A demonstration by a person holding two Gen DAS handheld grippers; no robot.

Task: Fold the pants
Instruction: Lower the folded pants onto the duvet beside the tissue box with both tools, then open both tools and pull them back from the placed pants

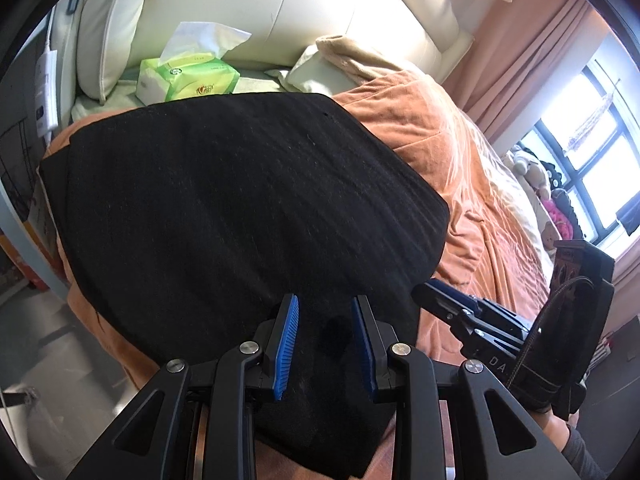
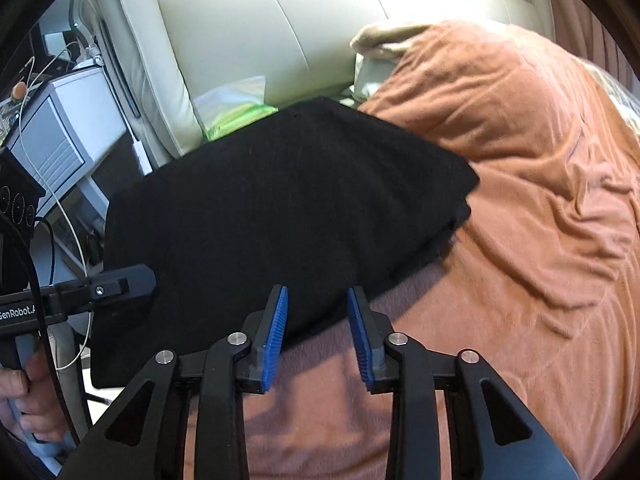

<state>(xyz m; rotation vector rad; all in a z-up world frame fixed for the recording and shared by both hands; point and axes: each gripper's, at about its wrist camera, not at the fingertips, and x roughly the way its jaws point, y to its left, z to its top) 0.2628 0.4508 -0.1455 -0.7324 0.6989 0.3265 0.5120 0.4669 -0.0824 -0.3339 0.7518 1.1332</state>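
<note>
Black pants (image 1: 240, 200) lie folded into a flat stack on an orange blanket (image 1: 472, 168). My left gripper (image 1: 325, 304) hovers over the stack's near part, its blue pads apart with only flat fabric below them. In the right wrist view the pants (image 2: 288, 192) fill the middle. My right gripper (image 2: 317, 296) stands open at their near edge, over both cloth and blanket (image 2: 520, 220). Nothing is pinched by either one. Each gripper shows in the other's view: the right gripper (image 1: 426, 296) by the pants' right side, the left gripper (image 2: 148, 280) over their left side.
A green tissue box (image 1: 188, 78) sits behind the pants against the cream headboard (image 1: 280, 8). A beige pillow (image 1: 320, 68) lies to its right. A white nightstand (image 2: 60, 136) with cables stands left of the bed. A hand (image 2: 24, 392) holds the left gripper's handle.
</note>
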